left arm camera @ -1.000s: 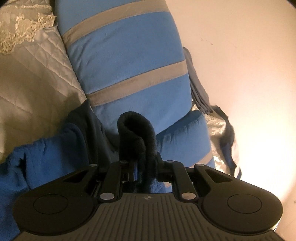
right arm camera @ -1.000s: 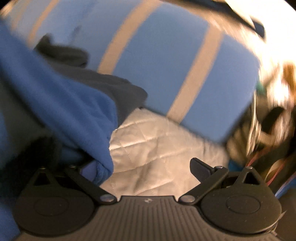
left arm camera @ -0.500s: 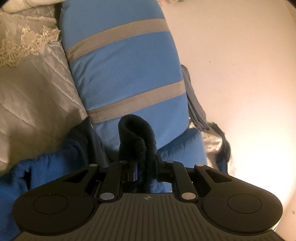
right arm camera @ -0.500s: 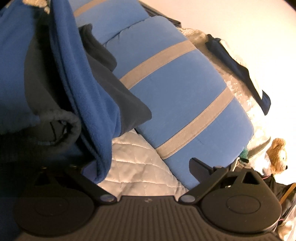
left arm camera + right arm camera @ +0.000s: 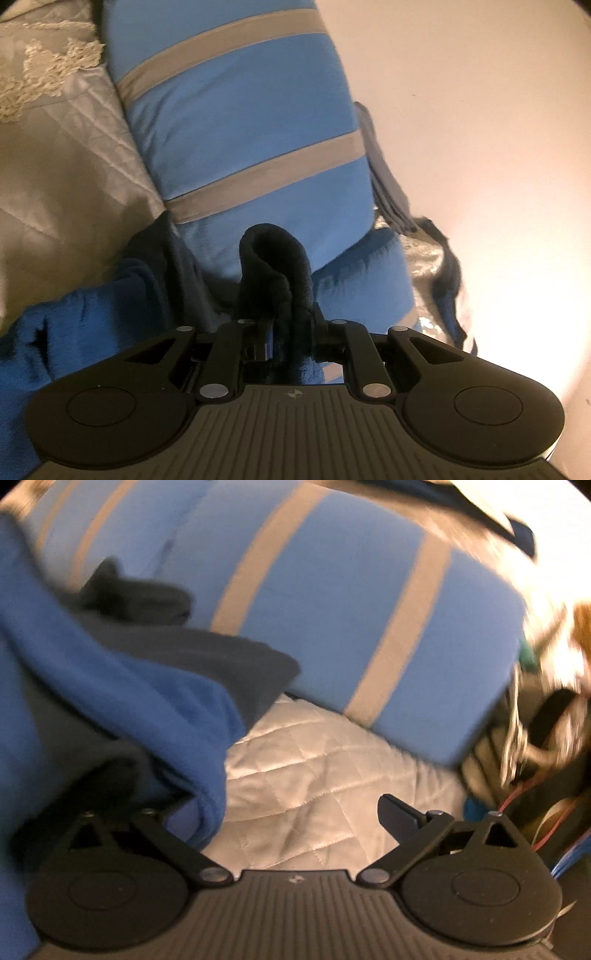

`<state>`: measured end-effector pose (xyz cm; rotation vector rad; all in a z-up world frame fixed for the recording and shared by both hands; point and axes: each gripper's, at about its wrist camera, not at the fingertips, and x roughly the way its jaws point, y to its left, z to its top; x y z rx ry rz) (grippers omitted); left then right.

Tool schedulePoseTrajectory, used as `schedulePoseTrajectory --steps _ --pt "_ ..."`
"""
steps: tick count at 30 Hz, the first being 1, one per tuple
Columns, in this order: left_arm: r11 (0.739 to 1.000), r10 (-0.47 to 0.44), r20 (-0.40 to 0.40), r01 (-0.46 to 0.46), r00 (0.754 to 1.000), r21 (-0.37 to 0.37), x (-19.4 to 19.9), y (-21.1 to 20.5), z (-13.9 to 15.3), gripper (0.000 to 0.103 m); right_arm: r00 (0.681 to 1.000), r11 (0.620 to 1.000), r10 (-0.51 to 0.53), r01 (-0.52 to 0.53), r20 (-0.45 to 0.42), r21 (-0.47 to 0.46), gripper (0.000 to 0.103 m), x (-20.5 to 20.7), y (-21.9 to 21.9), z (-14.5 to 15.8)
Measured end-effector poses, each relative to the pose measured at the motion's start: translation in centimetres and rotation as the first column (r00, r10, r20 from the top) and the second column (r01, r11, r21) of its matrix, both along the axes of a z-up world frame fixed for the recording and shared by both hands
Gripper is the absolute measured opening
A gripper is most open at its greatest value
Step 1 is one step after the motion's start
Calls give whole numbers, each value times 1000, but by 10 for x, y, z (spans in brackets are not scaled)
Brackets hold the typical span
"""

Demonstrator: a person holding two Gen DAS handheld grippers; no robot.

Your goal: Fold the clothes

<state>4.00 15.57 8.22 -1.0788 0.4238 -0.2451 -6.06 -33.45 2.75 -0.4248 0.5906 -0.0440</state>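
We have the left gripper (image 5: 291, 328) clamped on a dark navy fleece cuff (image 5: 275, 266), which stands up in a rounded loop just ahead of the closed jaws. To the left of that tool the rest of the royal blue fleece garment (image 5: 85, 325) trails off in loose folds, with its dark grey lining (image 5: 173, 266) showing between the blue and the cuff.

Our right gripper (image 5: 299, 812) has its jaws wide apart and nothing between the pads. The same blue garment (image 5: 122, 701) hangs bunched over its left finger and covers it; the right finger (image 5: 400, 814) is bare. Directly ahead of this tool lies a white quilted bedspread (image 5: 332, 768), and beyond it a light blue cushion with grey stripes (image 5: 332, 602). This view is blurred, so fine detail on the far right is unreadable.

We judge the folding barely begun: the garment is crumpled, half lifted, with no flat panel or crease anywhere. One end is secured. Still ahead of us: catching a second point with the free tool, spreading the fleece on the bedspread, and making the folds.
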Motion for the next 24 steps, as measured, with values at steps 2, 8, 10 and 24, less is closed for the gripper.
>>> schedulePoseTrajectory --steps 2,8,10,24 --pt "1000 1 1 -1 1000 -4 -1 0 0 16 1000 1000 22 -22 9 -18 102 -4 6 4" --pt "1000 2 -2 -2 1000 -28 0 3 1 16 995 990 89 -84 37 -116 102 -12 23 12" --pt "999 0 4 0 1000 -35 0 3 1 16 994 988 102 -95 49 -121 102 -11 28 18" --pt "992 -26 97 37 995 -117 -3 7 3 16 977 942 212 -205 -4 -267 102 22 114 4"
